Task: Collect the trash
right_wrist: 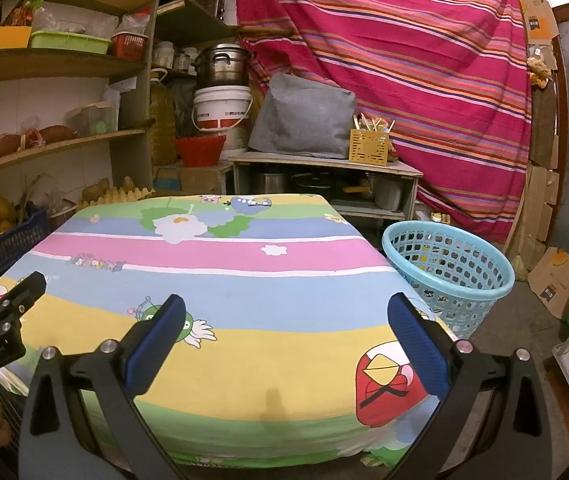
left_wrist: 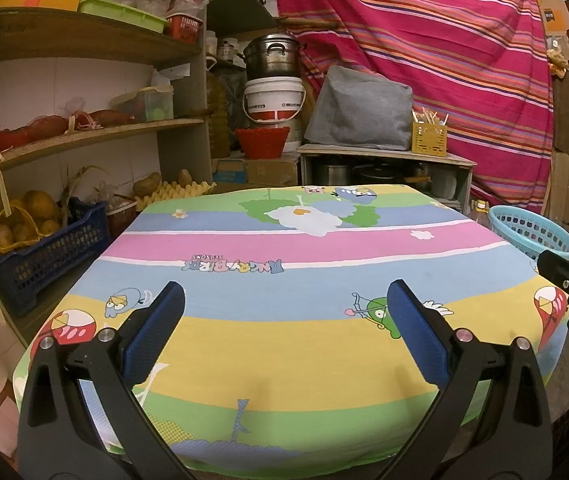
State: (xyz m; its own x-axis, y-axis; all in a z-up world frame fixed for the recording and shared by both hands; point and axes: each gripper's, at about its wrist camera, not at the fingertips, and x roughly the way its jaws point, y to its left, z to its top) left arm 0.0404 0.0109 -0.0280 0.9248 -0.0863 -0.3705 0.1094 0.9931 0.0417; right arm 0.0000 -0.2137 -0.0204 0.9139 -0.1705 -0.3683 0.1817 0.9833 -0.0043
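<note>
Above the desk (left_wrist: 284,340), you are holding both grippers with nothing in them.
Left gripper (left_wrist: 284,312) and right gripper (right_wrist: 286,316) fingers are gaping apart; blue basket (right_wrist: 450,276) is standing beside the desk.

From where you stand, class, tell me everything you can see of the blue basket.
The basket is light blue, plastic by its look, round, with a thick rolled rim and walls pierced by rows of holes. It stands upright and open on the floor at the table's far right corner, close beside the cloth's edge; whether they touch is unclear. Small bits show through the holes, too unclear to name. Neither gripper touches it.
</note>
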